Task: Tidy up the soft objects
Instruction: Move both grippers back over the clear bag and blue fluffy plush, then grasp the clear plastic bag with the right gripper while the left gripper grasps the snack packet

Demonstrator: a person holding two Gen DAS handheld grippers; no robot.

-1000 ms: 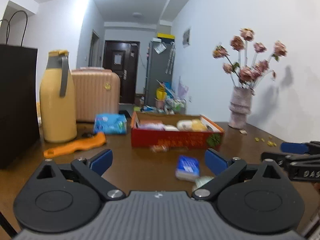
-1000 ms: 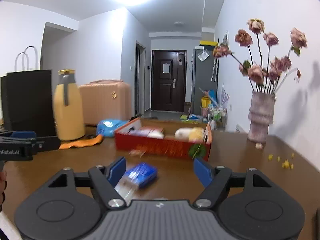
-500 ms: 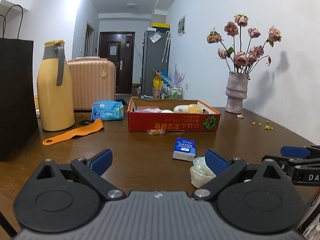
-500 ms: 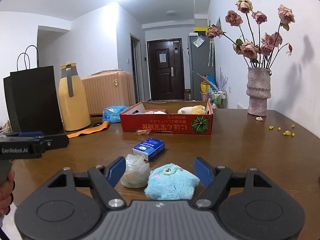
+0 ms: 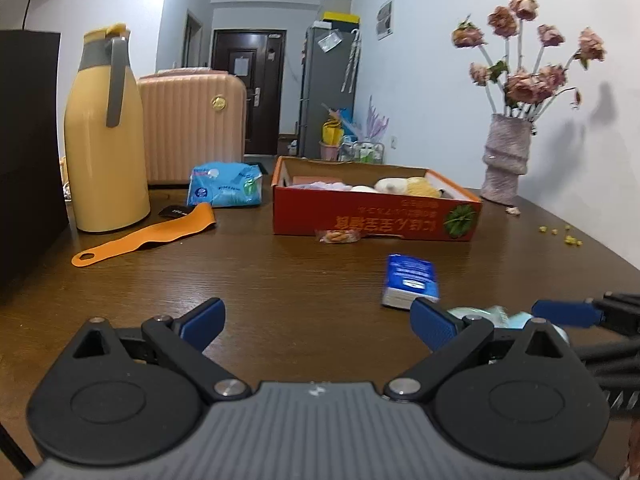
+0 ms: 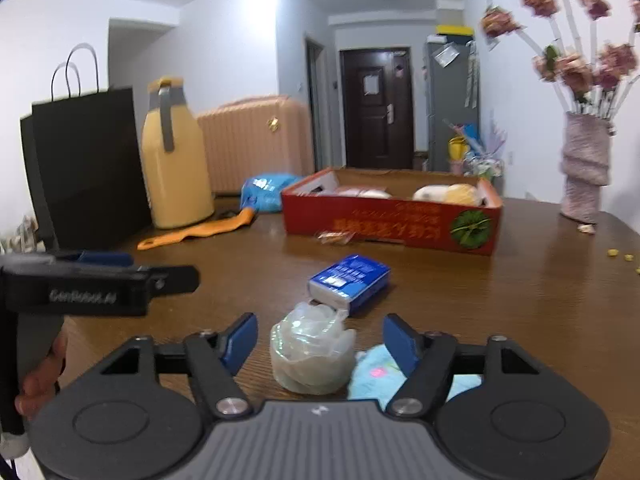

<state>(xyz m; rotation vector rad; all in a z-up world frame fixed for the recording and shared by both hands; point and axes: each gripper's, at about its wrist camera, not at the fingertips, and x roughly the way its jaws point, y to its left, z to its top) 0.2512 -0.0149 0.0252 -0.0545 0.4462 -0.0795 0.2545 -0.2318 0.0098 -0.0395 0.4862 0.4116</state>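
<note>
— Crinkly clear plastic bundle [image 6: 312, 354] sits on the tabletop [image 6: 520, 300] between your right claw's [image 6: 320, 344] spread fingers; left claw [image 5: 316, 320] gapes empty. Close now and you may snag the blue plush toy [image 6: 372, 376] touching your right finger.

— Changed since half a second ago?

— You shifted left; then the plush sat centred.

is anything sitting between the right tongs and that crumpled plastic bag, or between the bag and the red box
Nothing blocks the right tongs: the crumpled plastic bag already sits in their open gap, with the blue plush toy beside it. Toward the red box, the blue tissue pack lies just beyond the bag.
</note>
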